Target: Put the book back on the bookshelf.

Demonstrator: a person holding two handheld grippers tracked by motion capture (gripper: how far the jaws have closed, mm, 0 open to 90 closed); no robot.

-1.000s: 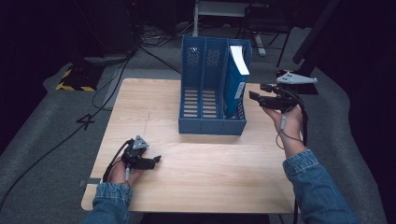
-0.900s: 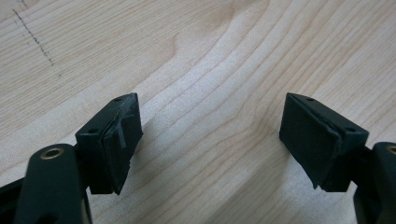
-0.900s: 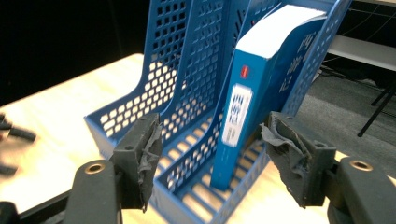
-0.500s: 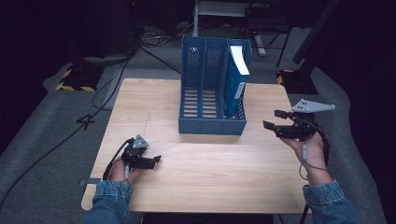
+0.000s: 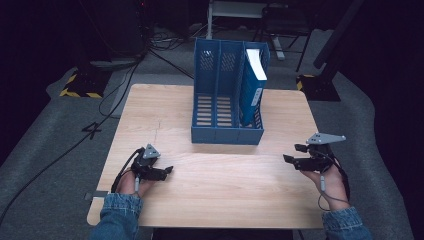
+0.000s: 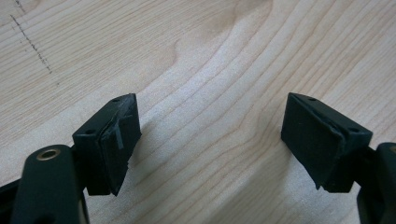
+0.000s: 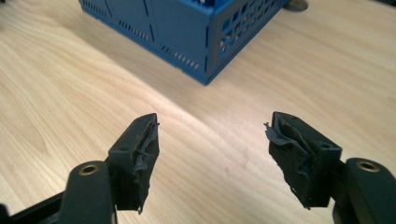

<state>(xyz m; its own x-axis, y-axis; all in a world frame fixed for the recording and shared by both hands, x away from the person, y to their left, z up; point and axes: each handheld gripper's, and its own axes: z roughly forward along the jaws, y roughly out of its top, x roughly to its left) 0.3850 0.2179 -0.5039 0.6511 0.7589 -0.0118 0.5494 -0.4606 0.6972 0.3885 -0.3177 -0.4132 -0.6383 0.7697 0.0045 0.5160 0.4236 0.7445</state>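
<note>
High view: your table [image 5: 210,200] carried a blue file rack [image 5: 227,100] at its far middle, a book [image 5: 254,82] upright in the rack's right slot; your left gripper [image 5: 169,170] and right gripper [image 5: 291,153] sat spread and empty near the front edge, apparently parked clear.

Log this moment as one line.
left gripper: open, empty, on table | right gripper: open, empty, right of file rack | book: upright, rack's right slot
</note>
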